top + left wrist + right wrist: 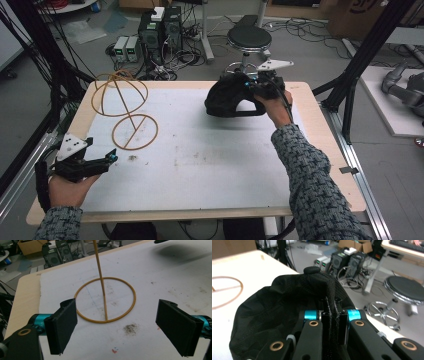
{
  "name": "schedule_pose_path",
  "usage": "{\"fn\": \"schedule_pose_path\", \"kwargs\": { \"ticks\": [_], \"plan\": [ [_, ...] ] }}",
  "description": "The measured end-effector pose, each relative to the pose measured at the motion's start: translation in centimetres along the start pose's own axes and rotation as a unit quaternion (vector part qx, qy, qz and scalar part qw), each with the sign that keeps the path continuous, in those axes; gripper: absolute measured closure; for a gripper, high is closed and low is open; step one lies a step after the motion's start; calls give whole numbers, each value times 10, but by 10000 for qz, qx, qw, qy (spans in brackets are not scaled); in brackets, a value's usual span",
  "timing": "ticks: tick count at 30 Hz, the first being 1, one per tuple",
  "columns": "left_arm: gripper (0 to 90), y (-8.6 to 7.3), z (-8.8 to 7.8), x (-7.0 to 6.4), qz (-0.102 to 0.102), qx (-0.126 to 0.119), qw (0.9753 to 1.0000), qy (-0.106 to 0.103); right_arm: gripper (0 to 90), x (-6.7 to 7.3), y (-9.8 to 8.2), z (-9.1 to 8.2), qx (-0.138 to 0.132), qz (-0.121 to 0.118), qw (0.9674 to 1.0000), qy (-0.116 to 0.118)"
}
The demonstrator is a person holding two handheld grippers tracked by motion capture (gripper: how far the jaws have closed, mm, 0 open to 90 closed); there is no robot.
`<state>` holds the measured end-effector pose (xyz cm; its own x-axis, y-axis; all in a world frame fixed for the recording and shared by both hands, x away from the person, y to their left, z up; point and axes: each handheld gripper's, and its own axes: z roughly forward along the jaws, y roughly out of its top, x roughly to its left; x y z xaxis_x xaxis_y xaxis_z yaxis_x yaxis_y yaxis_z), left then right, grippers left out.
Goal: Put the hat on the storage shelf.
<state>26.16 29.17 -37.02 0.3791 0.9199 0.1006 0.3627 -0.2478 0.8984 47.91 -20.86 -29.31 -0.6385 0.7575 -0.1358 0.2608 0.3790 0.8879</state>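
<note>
A black mesh cap (227, 97) hangs above the far right part of the table, and my right gripper (256, 89) is shut on its edge. In the right gripper view the jaws pinch a fold of the cap (274, 307) at the right gripper (332, 322). A thin gold wire stand (131, 117) with a ring base and a domed top stands at the far left. My left gripper (112, 157) rests open near the front left, pointing at the stand. The stand's ring base (105, 300) lies beyond the left gripper (123, 327), with nothing between the jaws.
A white mat (200, 165) covers most of the wooden table (320, 165) and carries a few dirt marks. Behind the table stand a round black stool (249, 37) and computer towers (160, 27) with cables. Black frame posts (367, 50) rise at both sides.
</note>
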Motion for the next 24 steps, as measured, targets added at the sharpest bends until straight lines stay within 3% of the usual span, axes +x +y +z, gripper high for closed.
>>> {"fn": "schedule_pose_path", "kwargs": {
  "ticks": [2,5,6,9,12,24],
  "plan": [
    [177,0,-1,0,-10,-12,10000,-17,882,8,19,10,-84,28,9999,81],
    [177,-1,-2,2,2,-8,10000,-71,882,14,32,17,-170,70,9997,129],
    [177,-2,-2,2,-15,-12,10000,-77,882,20,45,23,-259,67,9995,190],
    [177,-4,-4,5,-32,-5,9999,-103,882,26,57,30,-344,120,9989,280],
    [177,-5,-5,5,-15,-2,9999,-134,882,41,81,43,-444,115,9981,423],
    [178,-4,-10,3,19,-78,9997,-232,882,84,139,67,-811,259,9944,621]
  ]
}}
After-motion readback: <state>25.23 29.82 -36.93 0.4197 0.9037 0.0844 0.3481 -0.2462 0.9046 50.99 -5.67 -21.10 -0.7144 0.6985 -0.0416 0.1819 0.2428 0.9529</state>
